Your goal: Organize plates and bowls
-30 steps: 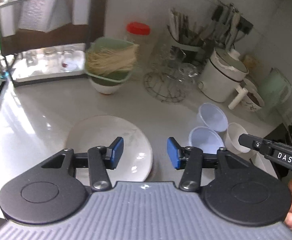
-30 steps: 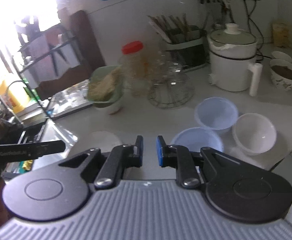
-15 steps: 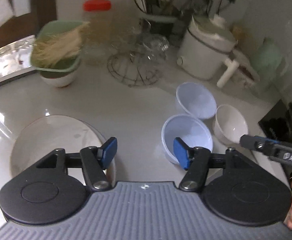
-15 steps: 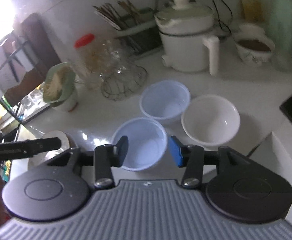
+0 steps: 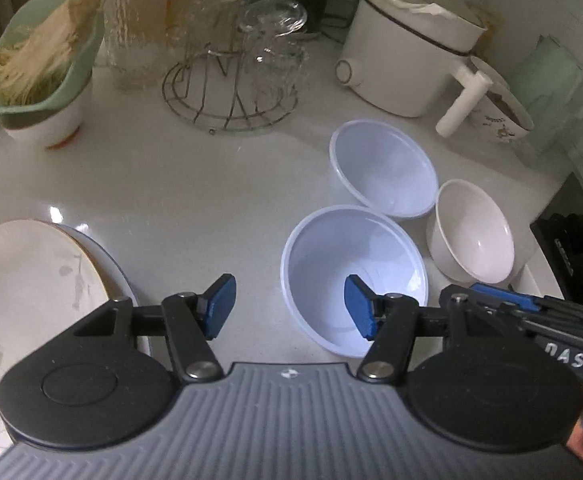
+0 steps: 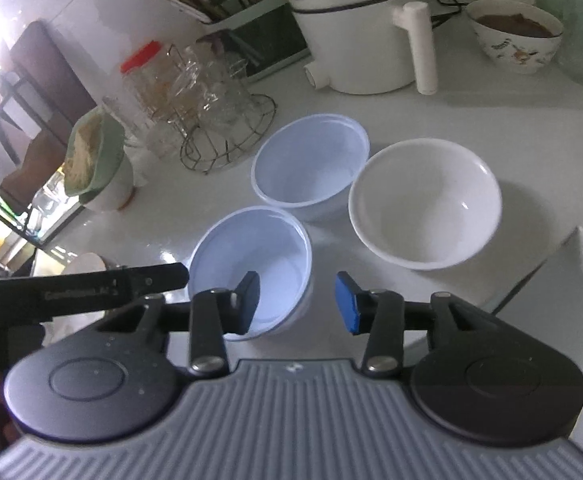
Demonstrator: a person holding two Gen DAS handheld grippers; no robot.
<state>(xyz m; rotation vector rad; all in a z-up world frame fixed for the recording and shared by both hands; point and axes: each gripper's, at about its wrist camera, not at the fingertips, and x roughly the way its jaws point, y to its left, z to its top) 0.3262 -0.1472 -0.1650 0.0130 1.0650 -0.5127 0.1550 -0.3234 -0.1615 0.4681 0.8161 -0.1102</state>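
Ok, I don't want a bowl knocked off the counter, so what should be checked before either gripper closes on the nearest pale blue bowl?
1. Nearest blue bowl upright and empty: ok.
2. Left gripper holds nothing: ok; its jaws are closing, its right pad inside the bowl, its left pad outside.
3. Right gripper holds nothing: ok; jaws closing astride the bowl's right rim.
4. Both grippers at the same bowl, clear of each other: not ok, they crowd it.
5. Second blue bowl and white bowl clear of the nearest one: cannot tell, they look very close.
6. Plates clear of the bowls: ok.
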